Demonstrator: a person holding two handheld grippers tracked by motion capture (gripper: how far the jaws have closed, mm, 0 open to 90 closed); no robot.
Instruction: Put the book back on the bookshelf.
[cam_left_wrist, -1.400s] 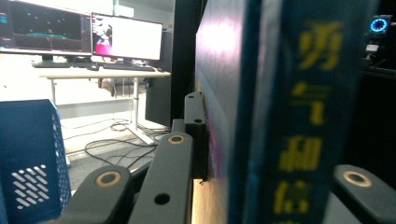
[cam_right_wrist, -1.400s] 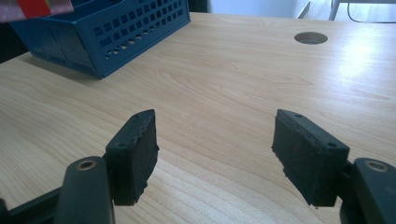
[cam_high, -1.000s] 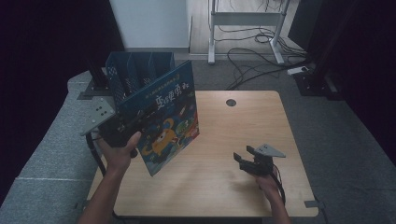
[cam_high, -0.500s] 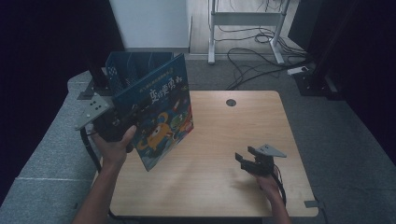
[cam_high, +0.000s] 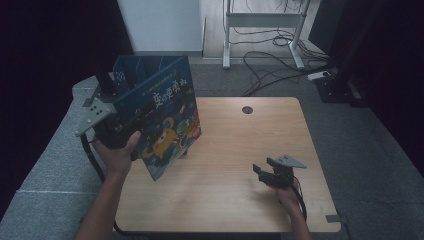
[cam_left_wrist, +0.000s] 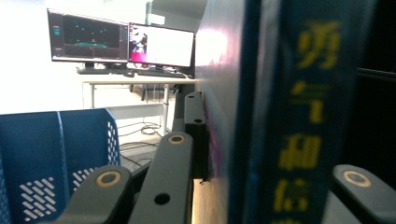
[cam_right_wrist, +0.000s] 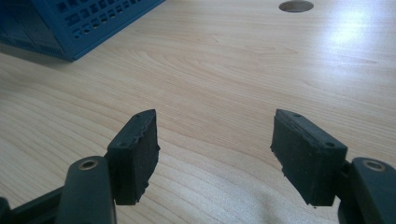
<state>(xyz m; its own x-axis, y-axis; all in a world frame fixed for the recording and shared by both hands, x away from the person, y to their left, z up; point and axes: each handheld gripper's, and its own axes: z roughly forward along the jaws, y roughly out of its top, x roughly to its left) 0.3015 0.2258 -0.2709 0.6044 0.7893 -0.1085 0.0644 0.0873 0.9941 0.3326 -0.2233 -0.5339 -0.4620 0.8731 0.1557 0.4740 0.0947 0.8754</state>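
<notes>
In the high view, the right gripper (cam_high: 263, 172) sits at the lower right of the frame, low over the wooden worktop (cam_high: 240, 200), with the person's hand behind it at the bottom edge. Its jaws stand apart with nothing between them. The right gripper view confirms this: the two black pads (cam_right_wrist: 135, 154) rise from the bottom with bare wood showing in the gap, and neither pad touches anything.

Further up and to the left in the high view, the left gripper (cam_high: 116, 131) is held above the left edge of the worktop. Its jaws are closed on a blue picture book (cam_high: 165, 125), gripping it by its left side. The book stands nearly upright and tilted, its cover with cartoon figures and pale lettering facing the camera, its lower corner hanging just above the wood. In the left gripper view the book (cam_left_wrist: 261, 112) takes up the middle and right of the frame, edge on, with yellow lettering down its spine and a black jaw on each side of it.

Behind the book, at the upper left of the high view, stands a blue file rack (cam_high: 135, 70) with perforated walls. It also shows at the lower left of the left gripper view (cam_left_wrist: 51, 154) and at the upper left of the right gripper view (cam_right_wrist: 70, 23).
</notes>
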